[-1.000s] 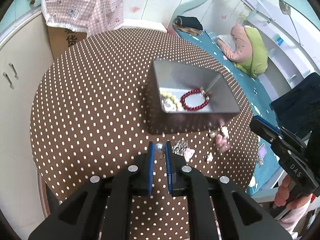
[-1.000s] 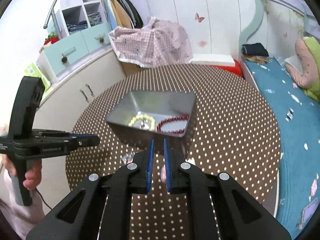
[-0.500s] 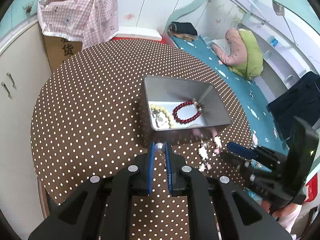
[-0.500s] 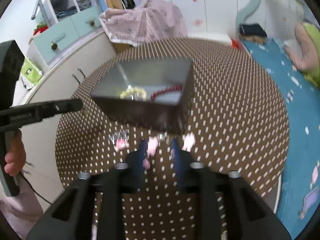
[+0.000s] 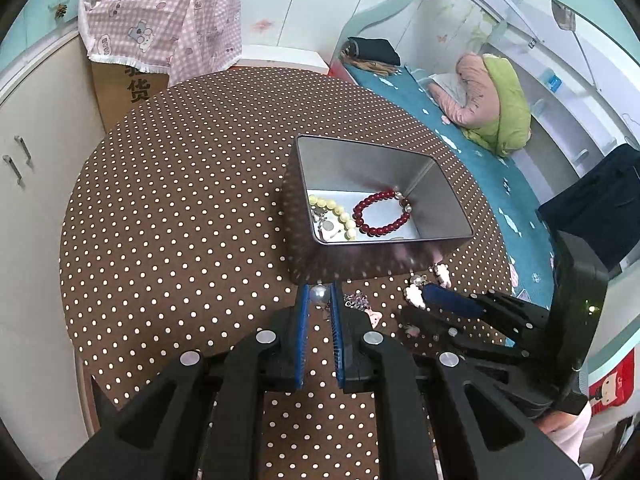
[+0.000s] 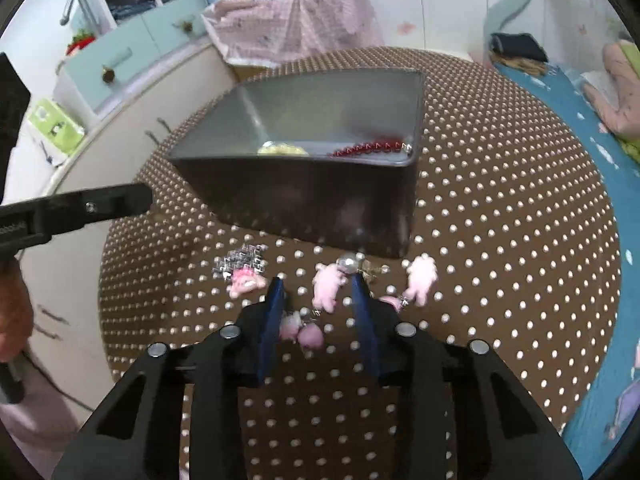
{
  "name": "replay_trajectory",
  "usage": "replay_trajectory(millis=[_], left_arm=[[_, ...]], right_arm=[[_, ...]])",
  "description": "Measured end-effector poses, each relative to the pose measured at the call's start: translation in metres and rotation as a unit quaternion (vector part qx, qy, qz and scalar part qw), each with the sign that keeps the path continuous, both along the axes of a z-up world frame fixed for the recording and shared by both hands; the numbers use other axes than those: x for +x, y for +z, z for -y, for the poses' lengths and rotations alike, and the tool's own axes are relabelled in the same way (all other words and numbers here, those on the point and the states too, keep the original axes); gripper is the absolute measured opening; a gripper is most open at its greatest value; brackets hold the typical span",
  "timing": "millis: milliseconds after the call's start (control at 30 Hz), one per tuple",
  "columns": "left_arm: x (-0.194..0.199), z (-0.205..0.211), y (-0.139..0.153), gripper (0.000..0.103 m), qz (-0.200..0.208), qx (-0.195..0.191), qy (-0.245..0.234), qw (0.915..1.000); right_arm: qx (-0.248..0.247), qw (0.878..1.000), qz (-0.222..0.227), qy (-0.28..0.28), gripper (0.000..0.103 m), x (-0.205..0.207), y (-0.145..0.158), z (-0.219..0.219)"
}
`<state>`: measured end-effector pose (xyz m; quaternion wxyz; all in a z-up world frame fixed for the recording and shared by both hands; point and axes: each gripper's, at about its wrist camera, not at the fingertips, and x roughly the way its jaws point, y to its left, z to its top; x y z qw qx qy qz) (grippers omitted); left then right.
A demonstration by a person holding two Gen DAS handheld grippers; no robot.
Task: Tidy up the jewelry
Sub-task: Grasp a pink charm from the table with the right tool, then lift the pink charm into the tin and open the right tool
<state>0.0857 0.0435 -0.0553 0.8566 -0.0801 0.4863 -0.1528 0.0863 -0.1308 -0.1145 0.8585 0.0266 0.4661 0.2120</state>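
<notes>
My left gripper (image 5: 319,296) is shut on a pearl piece (image 5: 319,294), held just in front of the metal tin (image 5: 360,145). In the tin lie a red bead bracelet (image 5: 382,214) and a cream bead bracelet (image 5: 336,212). My right gripper (image 6: 317,283) hangs low over the dotted table, its jaws closing around a pink charm (image 6: 326,280) that the pads do not touch. More pink charms (image 6: 422,276), a small pearl (image 6: 347,263) and a silver rhinestone piece (image 6: 240,262) lie by the tin's near wall (image 6: 300,200). The left gripper (image 6: 144,200) shows at the left edge.
The round brown dotted table (image 5: 180,200) ends close behind both grippers. A cardboard box under a pink checked cloth (image 5: 160,28) and a cream cabinet (image 5: 24,152) stand beyond it on the left. A teal-covered bed (image 5: 460,128) lies to the right.
My right gripper has sunk toward the pink charms in front of the tin, and its jaws have gone from shut to apart. The left gripper still holds the pearl piece.
</notes>
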Motion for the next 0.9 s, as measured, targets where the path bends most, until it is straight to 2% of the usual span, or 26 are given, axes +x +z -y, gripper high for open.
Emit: replay_trajectory(millis=[33,67,100,133,333,600,900], left_arm=[[0.0,-0.001,0.0,0.009,0.0,0.0,0.001,1.0],[0.001,-0.001,-0.001,0.009,-0.001,0.0,0.002,1.0],[0.002,-0.001,-0.001,0.009,-0.002,-0.001,0.003,1.0],[0.002,-0.002,-0.001,0.009,-0.003,-0.001,0.003,1.0],[0.002,-0.001,-0.001,0.009,-0.002,-0.002,0.002,1.0],[0.003,-0.001,0.006,0.01,0.005,-0.004,0.005,1.0],[0.015,0.01,0.027,0.009,0.032,-0.006,-0.007,0.9995]], right_arm=[[0.0,1.0,0.0,-0.001,0.03,0.0,-0.001,0.0],[-0.007,1.0,0.001,-0.007,0.02,0.001,-0.001,0.0],[-0.02,1.0,0.005,-0.011,0.015,0.001,-0.002,0.0],[-0.027,1.0,0.01,-0.012,0.014,0.001,-0.002,0.0],[-0.004,1.0,0.015,-0.019,0.014,-0.002,0.006,0.01],[0.014,0.998,0.06,-0.034,0.014,-0.002,0.047,0.027],[0.031,0.993,0.107,-0.032,0.014,0.006,0.085,0.027]])
